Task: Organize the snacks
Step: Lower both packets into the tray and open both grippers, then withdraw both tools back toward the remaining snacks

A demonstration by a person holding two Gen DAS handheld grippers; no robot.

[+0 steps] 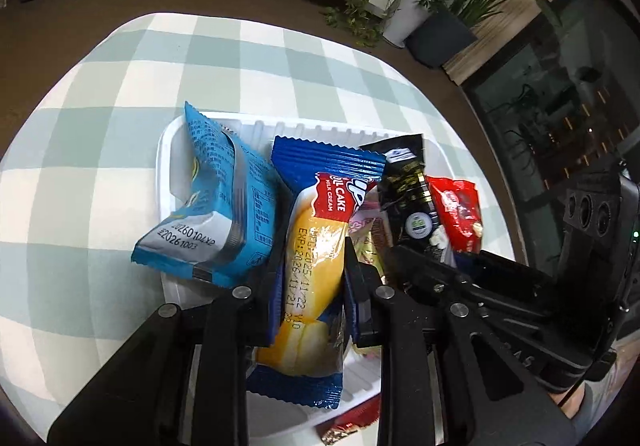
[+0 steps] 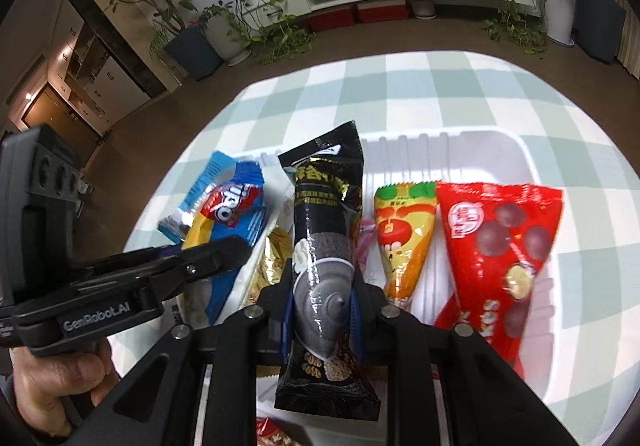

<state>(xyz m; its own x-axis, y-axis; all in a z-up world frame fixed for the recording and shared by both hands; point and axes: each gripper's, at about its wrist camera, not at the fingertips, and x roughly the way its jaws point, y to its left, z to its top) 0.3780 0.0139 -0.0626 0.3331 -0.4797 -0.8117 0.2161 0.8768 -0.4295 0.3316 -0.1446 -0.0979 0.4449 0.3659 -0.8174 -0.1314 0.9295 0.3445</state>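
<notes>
Pinching a cake pack (image 1: 312, 266) and a black pack (image 2: 326, 278), both jaws crowd one tray (image 2: 520, 150); packs could collide on release.

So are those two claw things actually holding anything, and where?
Yes. The left gripper pinches the blue-and-yellow roll cake packet across its middle. The right gripper clamps the black snack packet around its lower half.

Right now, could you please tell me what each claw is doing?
Left claw: closed on the blue and yellow roll cake packet.
Right claw: closed on the black snack packet.
Both are over the white tray.
</notes>
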